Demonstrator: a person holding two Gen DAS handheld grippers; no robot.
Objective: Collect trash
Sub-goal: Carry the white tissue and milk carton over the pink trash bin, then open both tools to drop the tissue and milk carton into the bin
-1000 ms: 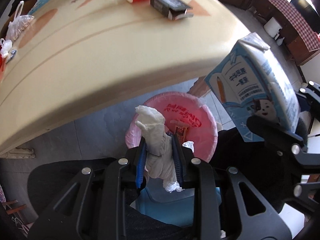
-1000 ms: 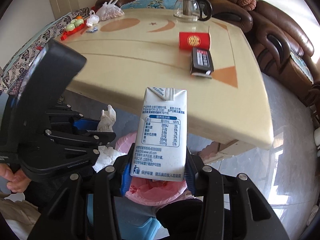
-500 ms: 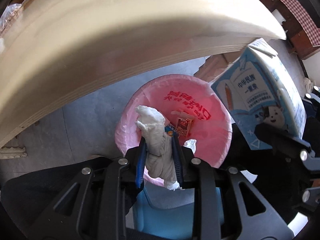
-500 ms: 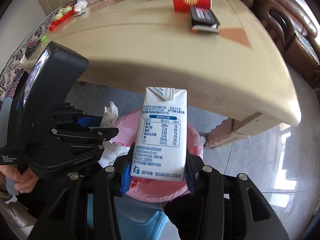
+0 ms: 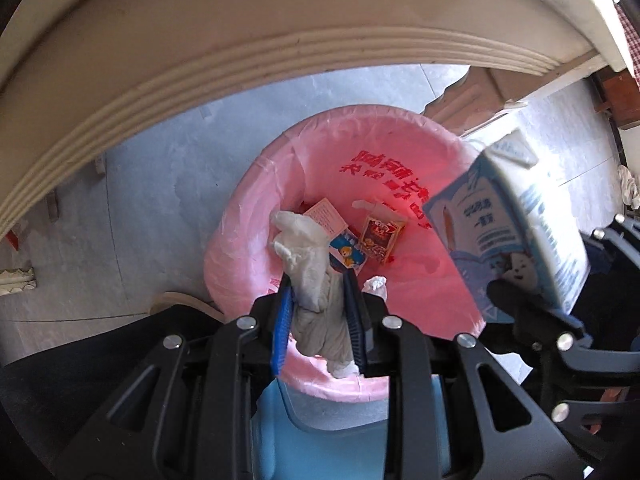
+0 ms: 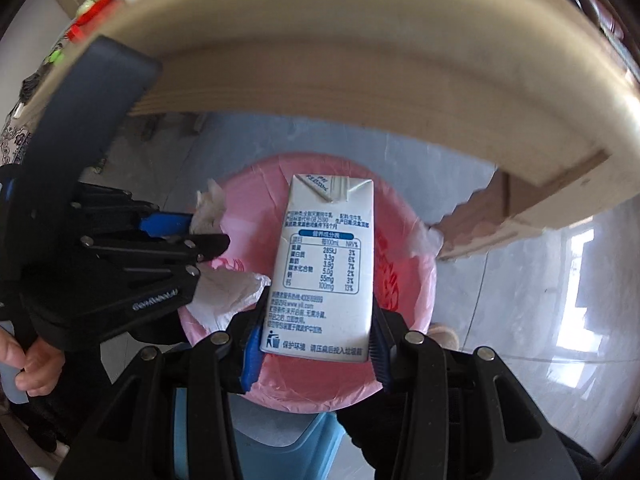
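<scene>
Lower centre of the left wrist view: left gripper (image 5: 318, 316) clamped narrowly on a crumpled white tissue wad (image 5: 316, 280), wad upright between the blue pads and projecting over the near rim of the pink-bagged round trash bin (image 5: 248, 216). Lower centre of the right wrist view: right gripper (image 6: 316, 340) closed on the base of a white rectangular milk carton (image 6: 326, 264), carton upright, its top over the bin mouth. Compared with a second ago, both grippers lower, tabletop gone from view, only the cream table edge (image 5: 240, 52) arching across the upper frame, bin larger and centred. Implication: both items positioned for release. Beyond the tissue, small printed wrappers (image 5: 378, 238) lying at the bin bottom.
</scene>
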